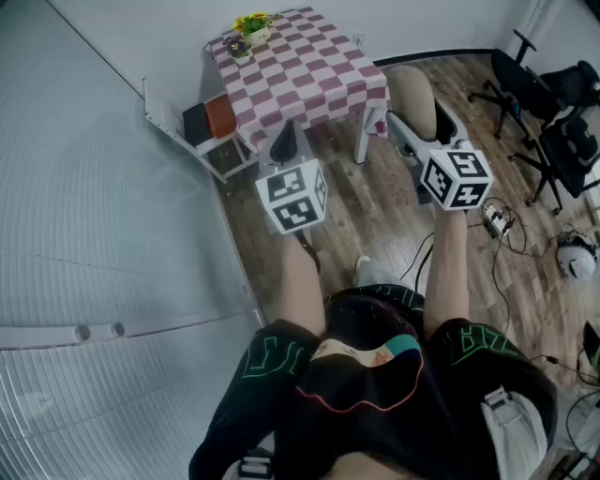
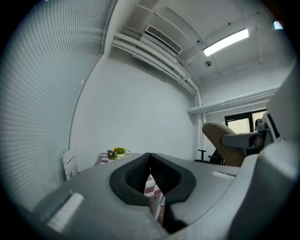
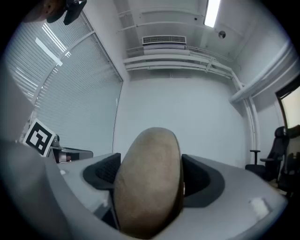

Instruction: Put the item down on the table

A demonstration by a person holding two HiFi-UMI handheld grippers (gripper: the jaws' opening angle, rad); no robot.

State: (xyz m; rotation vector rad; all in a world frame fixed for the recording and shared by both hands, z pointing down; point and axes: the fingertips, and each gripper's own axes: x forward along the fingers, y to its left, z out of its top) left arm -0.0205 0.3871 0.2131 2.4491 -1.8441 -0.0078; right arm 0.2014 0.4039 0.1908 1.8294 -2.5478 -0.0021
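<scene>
A tan oval item (image 1: 411, 94) sits between the jaws of my right gripper (image 1: 419, 120), which is shut on it; it fills the middle of the right gripper view as the item (image 3: 149, 180), with a black pad (image 3: 104, 171) pressed against each side. My left gripper (image 1: 284, 147) is held level beside it, shut with nothing in it; in the left gripper view its pads (image 2: 136, 176) meet at the tip. The table (image 1: 309, 70), covered in a red-and-white checked cloth, stands some way ahead of both grippers, with a small flower pot (image 1: 251, 26) at its far corner.
A white rack (image 1: 211, 122) holding black and orange things stands left of the table. Black office chairs (image 1: 544, 103) are at the right. A power strip and cables (image 1: 497, 220) lie on the wooden floor. A wall of blinds runs along the left.
</scene>
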